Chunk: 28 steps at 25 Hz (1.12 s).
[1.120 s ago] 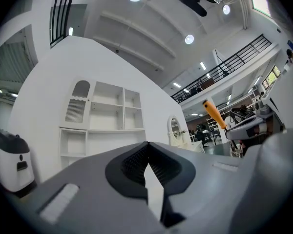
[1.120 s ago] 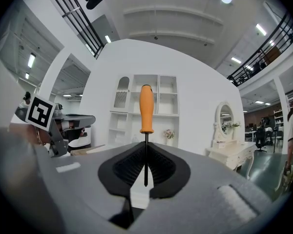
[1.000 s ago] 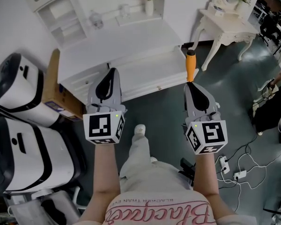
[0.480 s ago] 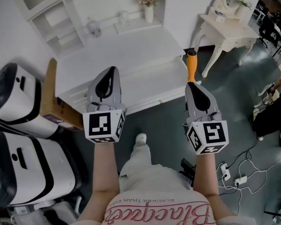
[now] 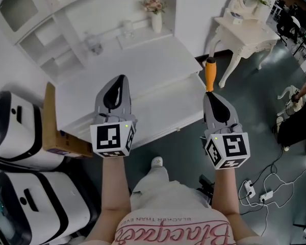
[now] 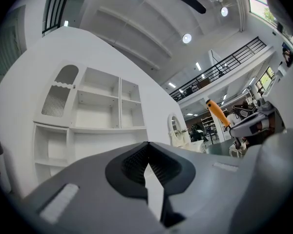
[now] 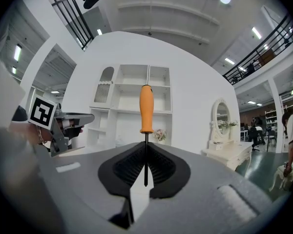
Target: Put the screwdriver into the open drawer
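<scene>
Orange-handled screwdriver (image 5: pixel 209 74), white desk (image 5: pixel 132 70) (floor (image 5: pixel 255 103) dark grey).

**Desk and drawer drew closer beneath the grippers**

The white desk (image 5: pixel 143 60) slid from the upper part of the head view down toward the middle and took up more of it. The front edge of the open drawer (image 5: pixel 168 103) dropped to about the level of the marker cubes. The vase of flowers (image 5: pixel 155 11) came down from the top edge. The cardboard box (image 5: pixel 53 131) and the white machines (image 5: pixel 20 131) at the left sank toward the lower left corner. The person's shoe (image 5: pixel 156 162) moved lower in the frame, between the forearms.
</scene>
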### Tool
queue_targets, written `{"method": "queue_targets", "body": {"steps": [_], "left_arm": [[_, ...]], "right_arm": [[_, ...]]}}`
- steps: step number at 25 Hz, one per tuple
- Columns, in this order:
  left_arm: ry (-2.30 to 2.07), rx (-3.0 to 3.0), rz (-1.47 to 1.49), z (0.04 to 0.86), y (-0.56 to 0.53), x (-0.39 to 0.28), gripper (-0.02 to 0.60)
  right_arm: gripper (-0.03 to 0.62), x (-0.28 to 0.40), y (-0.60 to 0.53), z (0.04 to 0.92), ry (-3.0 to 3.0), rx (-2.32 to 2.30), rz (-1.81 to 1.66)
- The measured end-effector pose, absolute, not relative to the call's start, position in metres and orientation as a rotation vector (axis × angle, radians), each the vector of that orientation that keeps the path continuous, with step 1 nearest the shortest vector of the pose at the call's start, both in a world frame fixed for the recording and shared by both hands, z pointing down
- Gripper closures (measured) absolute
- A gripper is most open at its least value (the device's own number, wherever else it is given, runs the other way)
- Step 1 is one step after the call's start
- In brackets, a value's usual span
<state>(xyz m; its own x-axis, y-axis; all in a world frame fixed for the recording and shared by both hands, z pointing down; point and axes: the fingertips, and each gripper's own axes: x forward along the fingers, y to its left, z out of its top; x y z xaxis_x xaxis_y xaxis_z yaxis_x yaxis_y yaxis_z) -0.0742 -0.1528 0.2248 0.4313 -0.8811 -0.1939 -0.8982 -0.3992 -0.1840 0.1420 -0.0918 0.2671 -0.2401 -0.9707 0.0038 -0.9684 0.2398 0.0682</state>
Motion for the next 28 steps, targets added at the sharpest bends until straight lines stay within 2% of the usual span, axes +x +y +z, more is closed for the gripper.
{"method": "queue_targets", "body": {"steps": [16, 28], "left_arm": [[1.505, -2.551, 0.095, 0.253, -0.289, -0.084, 0.568], [1.508, -2.646, -0.008, 0.298, -0.33, -0.087, 0.568]], "right_arm": [[0.58, 0.138, -0.208, 0.291, -2.3, 1.968, 0.033], [0.58, 0.134, -0.241, 0.344, -2.23, 1.915, 0.208]]}}
